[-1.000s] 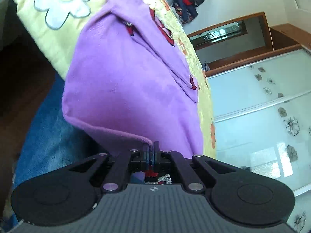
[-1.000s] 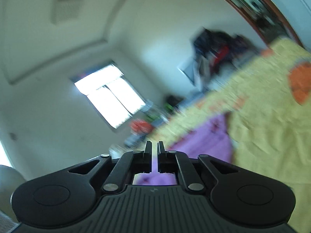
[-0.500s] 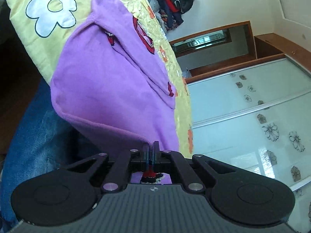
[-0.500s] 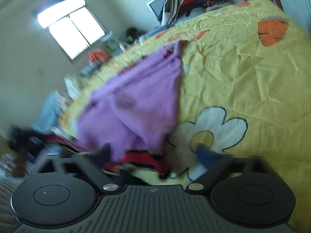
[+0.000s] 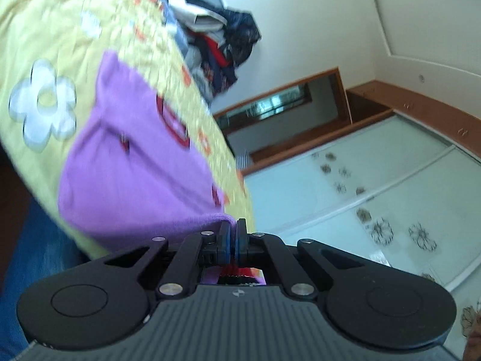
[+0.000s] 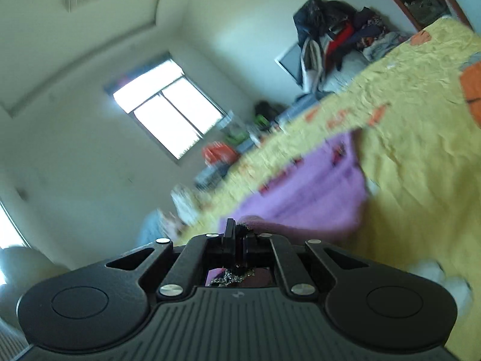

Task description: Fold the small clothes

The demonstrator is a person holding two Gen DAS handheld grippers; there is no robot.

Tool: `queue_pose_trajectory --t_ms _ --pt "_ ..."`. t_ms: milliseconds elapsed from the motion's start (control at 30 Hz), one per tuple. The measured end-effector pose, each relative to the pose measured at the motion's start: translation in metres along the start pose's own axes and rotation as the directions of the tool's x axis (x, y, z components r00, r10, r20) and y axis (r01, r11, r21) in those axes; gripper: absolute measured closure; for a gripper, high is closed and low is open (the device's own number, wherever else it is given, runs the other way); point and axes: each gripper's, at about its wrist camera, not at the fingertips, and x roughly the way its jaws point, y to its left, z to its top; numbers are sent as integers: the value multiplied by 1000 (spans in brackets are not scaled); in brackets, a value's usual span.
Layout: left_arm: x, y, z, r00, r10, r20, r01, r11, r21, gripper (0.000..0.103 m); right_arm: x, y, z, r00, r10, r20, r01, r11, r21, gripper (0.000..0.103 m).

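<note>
In the left wrist view, a hem of the purple garment (image 5: 135, 162) is pinched by the left gripper (image 5: 232, 234) at the near edge of the yellow bedspread (image 5: 60, 30), where the garment lies

In the right wrist view, another edge of the garment (image 6: 306, 198) is clamped in the right gripper (image 6: 237, 236), though blurred

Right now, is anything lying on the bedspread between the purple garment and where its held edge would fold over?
Nothing visible. Both grippers, left and right, have their jaws shut on the purple garment. Beyond it, the yellow bedspread looks bare until the clothes pile at the far end, though both views are blurred.
</note>
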Motion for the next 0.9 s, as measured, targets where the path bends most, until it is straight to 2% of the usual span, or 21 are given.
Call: queue_pose_trajectory --t_ms 67,233,467,600,900 --pt "4 3 15 999 3 39 -3 1000 12 102 24 -16 21 1000 17 5 -17 998 54 99" --pt "30 26 53 993 41 115 -39 999 -24 102 95 -65 59 997 -61 -41 67 983 173 99" --pt "80 71 94 985 135 108 -127 989 -79 102 176 -116 81 973 -166 -160 202 948 245 99" --pt "96 86 111 983 145 113 -134 986 -99 102 205 -132 93 966 -169 -194 222 930 292 99" --pt "123 104 152 974 195 114 -180 975 -129 102 269 -160 120 940 -200 -278 282 913 295 99"
